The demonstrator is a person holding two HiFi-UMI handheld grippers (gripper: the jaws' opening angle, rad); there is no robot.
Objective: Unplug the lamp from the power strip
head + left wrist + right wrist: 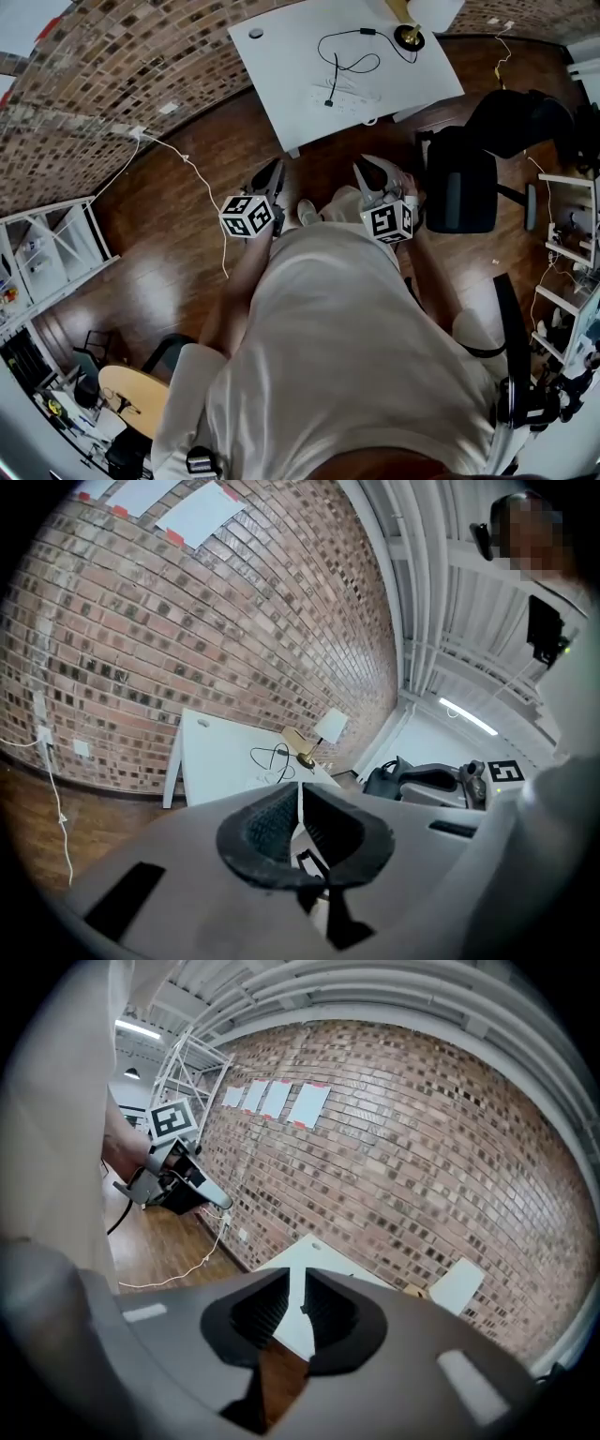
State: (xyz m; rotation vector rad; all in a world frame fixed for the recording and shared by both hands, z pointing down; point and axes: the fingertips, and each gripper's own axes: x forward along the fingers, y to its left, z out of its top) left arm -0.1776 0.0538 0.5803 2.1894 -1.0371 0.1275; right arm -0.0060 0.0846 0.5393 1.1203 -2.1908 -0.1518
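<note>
Lamp (322, 735) stands upright at the far right corner of the white table (281, 66), well apart from both grippers. It has a white shade on top, a brassy stem and a dark round base. Its black cord (349, 47) loops across to the white power strip (347, 97), plug seated. Left gripper (272, 173) has its jaws pressed together, empty. Right gripper (373, 173) shows a narrow slit, nothing between.
</note>
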